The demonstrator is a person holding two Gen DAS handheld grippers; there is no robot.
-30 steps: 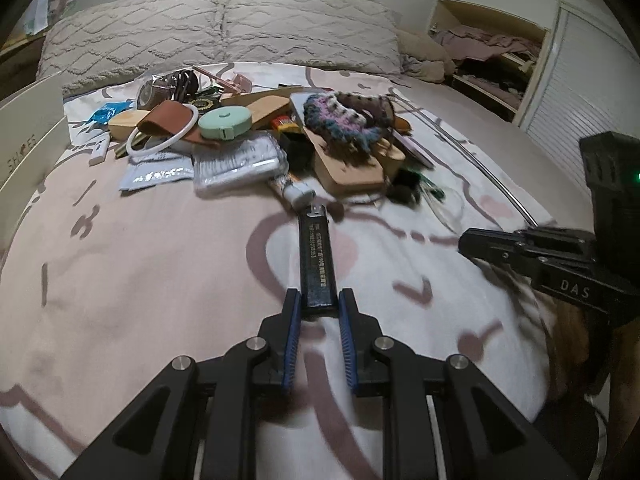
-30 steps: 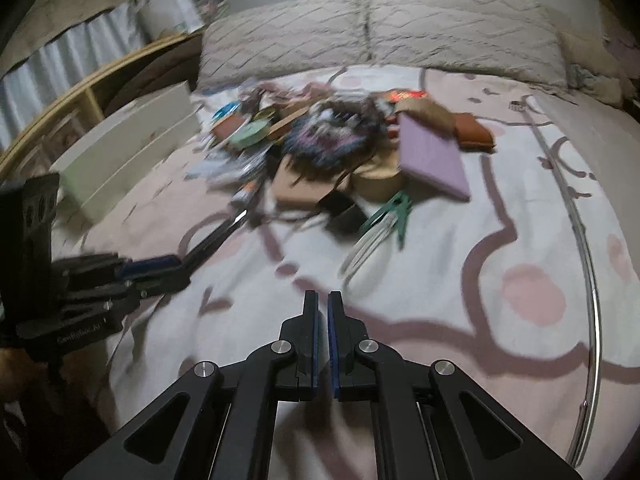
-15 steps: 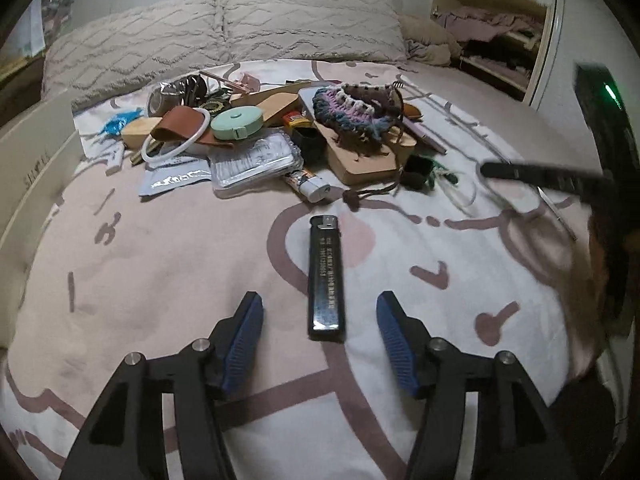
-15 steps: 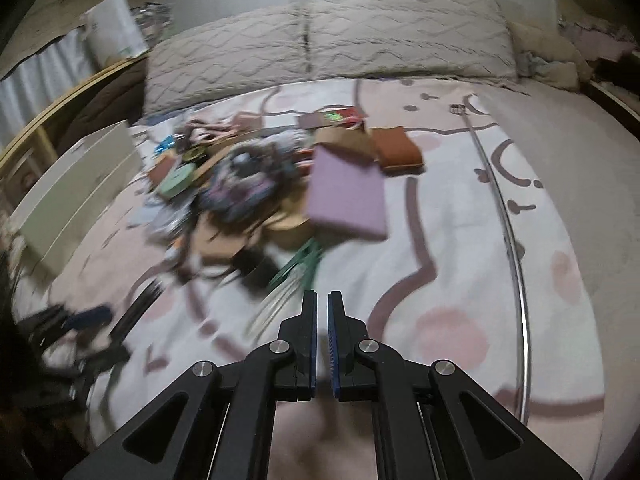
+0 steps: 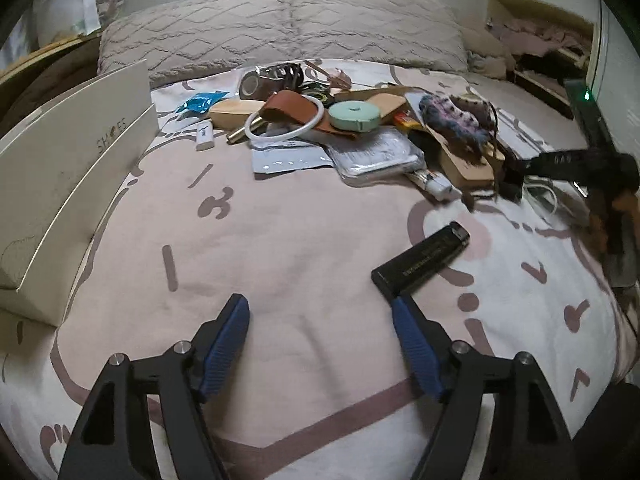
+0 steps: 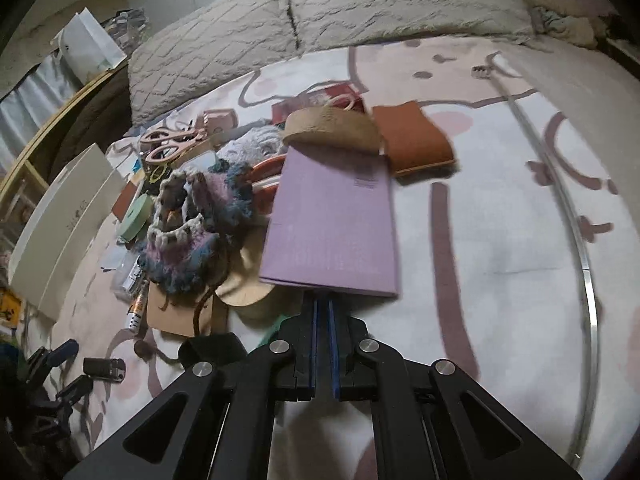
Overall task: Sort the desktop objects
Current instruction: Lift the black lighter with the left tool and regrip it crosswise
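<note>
Left tongs are spreading, nothing between them, the slim black rectangular lighter lying loose at right-centre by one tip, while right tongs, pressed together, are nosing under the lilac flat box, risking toppling it.

A home bedroom: bed with patterned sheet, two textured pillows at the top, clothes shelf upper right

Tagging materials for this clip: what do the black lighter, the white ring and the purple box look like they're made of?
Black lighter: seems to be hard plastic with a semi-gloss face carrying small pale print, plus a cap that may be metal.
White ring: smooth, even and thin; plastic or silicone, I cannot tell which.
Purple box: matte cardboard, judging by its flat panel, folded edge and printed barcode.
</note>
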